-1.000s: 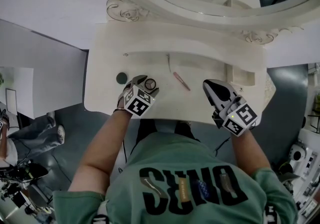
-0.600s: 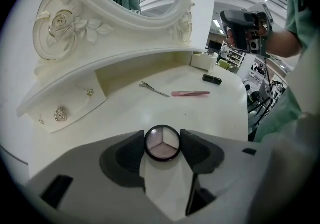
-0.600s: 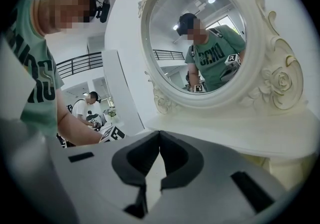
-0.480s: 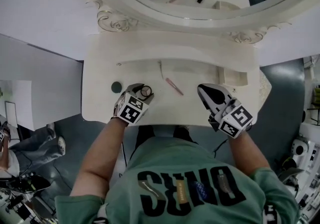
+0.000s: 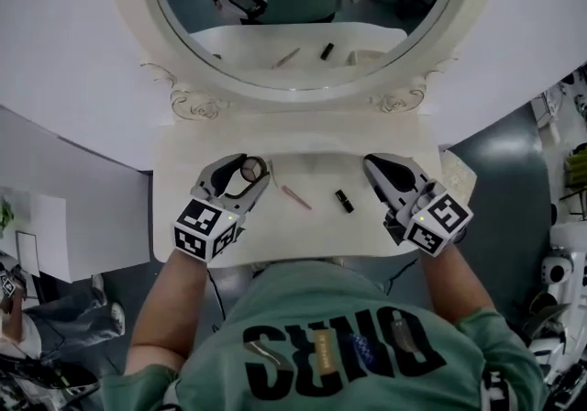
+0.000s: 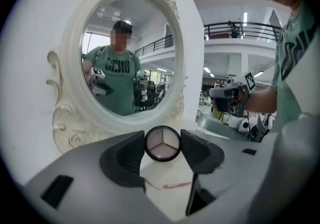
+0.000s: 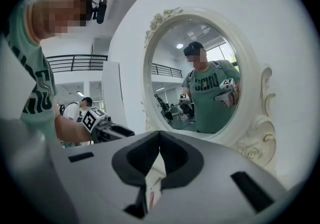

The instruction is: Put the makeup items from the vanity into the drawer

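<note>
My left gripper [image 5: 249,168] is shut on a round black eyeshadow compact [image 5: 251,167], held upright off the white vanity top [image 5: 303,237]. In the left gripper view the compact [image 6: 162,143] sits pinched between both pads, its three pale pans facing the camera. A pink pencil [image 5: 296,197] and a small black lipstick [image 5: 344,201] lie on the vanity between the grippers. My right gripper [image 5: 374,164] hovers over the vanity's right side, and in its own view the right gripper [image 7: 160,141] has its jaws together with nothing in them.
The oval mirror [image 5: 303,5] in its ornate white frame rises just behind the vanity and reflects both grippers and the items. A white wall [image 5: 64,51] stands behind it. Grey floor [image 5: 514,161] lies to the right, and a person's legs [image 5: 18,327] show at the far left.
The left gripper has closed on the compact and carried it up and toward the mirror. The head view has tilted up, bringing the mirror and the black lipstick into view. The right gripper has barely moved.
</note>
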